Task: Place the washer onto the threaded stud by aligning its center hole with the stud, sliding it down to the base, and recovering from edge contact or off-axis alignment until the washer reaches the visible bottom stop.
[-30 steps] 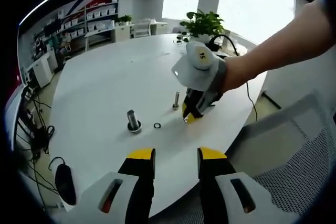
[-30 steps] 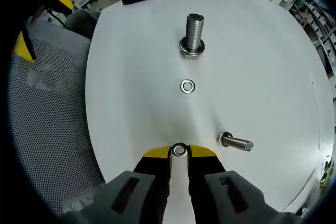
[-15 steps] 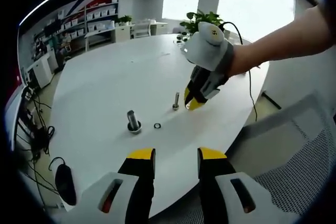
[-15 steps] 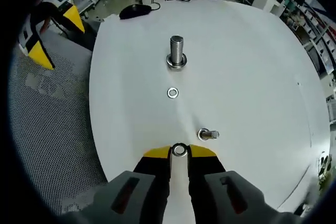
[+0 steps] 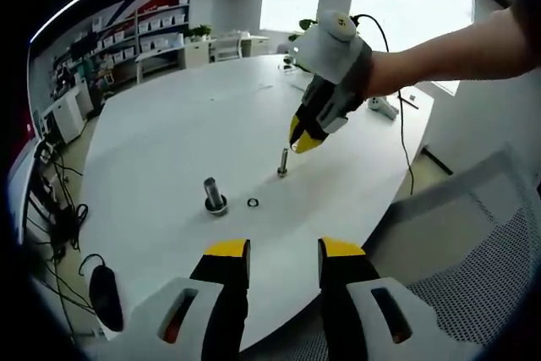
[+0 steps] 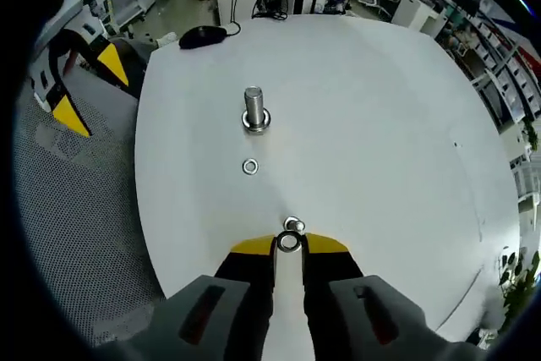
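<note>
**A:** What is closest in the right gripper view?

**B:** The right gripper (image 6: 289, 244). Its two yellow-tipped jaws are nearly together and pinch one small washer (image 6: 289, 243) between the tips.

**A:** And just past it?

**B:** The thin threaded stud (image 6: 293, 225) stands on the white table (image 6: 380, 124). From this view you look down on its top, right beside the held washer. I cannot tell if they touch.

**A:** Any more washers?

**B:** Yes, two in all. The second washer (image 6: 250, 166) lies flat on the table, farther out. Beyond it stands one thick bolt (image 6: 254, 109), upright, with a ring at its base. So two studs too, one thin and one thick.

**A:** What is at the far edge?

**B:** One black computer mouse (image 6: 201, 35).

**A:** And the left gripper view?

**B:** The left gripper (image 5: 283, 253) is near the table's edge. Its jaws are apart with nothing in them. Farther on, the right gripper hangs in the air above the thin stud, held by a hand (image 5: 385, 73). Over the table's edge is a mesh chair (image 5: 499, 259).
</note>
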Demonstrator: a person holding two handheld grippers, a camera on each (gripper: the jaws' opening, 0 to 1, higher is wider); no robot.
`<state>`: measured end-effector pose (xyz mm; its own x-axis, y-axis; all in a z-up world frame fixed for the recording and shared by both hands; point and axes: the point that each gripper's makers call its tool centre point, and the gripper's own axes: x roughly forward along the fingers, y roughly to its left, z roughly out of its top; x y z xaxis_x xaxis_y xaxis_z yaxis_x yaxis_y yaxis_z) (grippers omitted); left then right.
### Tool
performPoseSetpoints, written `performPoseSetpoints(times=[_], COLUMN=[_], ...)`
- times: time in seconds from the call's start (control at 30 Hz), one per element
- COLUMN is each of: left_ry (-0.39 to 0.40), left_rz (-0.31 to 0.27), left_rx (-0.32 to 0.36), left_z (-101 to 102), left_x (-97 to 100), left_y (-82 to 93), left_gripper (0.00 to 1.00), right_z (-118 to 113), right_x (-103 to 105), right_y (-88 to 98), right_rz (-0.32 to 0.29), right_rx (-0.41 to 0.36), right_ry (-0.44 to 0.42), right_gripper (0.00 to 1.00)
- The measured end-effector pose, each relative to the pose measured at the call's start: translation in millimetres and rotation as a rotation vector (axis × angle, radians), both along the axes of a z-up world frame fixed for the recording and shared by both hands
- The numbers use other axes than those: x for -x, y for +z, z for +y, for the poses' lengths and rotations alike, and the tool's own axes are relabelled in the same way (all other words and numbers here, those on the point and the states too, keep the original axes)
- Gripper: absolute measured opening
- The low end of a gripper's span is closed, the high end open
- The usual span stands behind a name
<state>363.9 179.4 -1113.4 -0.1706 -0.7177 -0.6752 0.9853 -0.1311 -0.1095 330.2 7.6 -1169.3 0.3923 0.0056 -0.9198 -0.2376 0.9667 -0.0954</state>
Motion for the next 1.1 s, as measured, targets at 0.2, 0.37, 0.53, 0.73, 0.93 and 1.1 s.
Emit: performPoseSetpoints(times=[0.2, 0.37, 0.53, 0.73, 0.93, 1.1], left_ry=[-0.001, -0.002, -0.001, -0.009, -0.01, -0.012], left_rz=[0.001, 0.0, 0.003, 0.0, 0.003, 0.003], left_rx=[0.0, 0.0, 0.002, 0.0, -0.001, -0.001], left_z=[0.3, 0.3, 0.0, 0.1, 0.2, 0.0], left_x=[-1.0, -1.4, -1.3, 2.3, 1.7, 2.9], left_y=[-1.2, -1.9, -1.4, 0.2, -1.3, -1.3], left_gripper=[0.3, 0.3, 0.3, 0.3, 0.3, 0.3], right_z=[2.0, -1.0, -3.9, -5.3, -6.9, -4.2], right_x=[-5.6, -9.6, -8.9, -10.7, -12.2, -8.9], right_y=[-3.9, -6.6, -10.4, -15.7, -25.1, -31.6], right_rz=[0.005, 0.016, 0.036, 0.055, 0.075, 0.108], right_rx=[0.018, 0.029, 0.043, 0.044, 0.042, 0.039], right_ry=[0.019, 0.034, 0.054, 0.058, 0.074, 0.077], right_gripper=[0.13, 0.13, 0.13, 0.13, 0.13, 0.14])
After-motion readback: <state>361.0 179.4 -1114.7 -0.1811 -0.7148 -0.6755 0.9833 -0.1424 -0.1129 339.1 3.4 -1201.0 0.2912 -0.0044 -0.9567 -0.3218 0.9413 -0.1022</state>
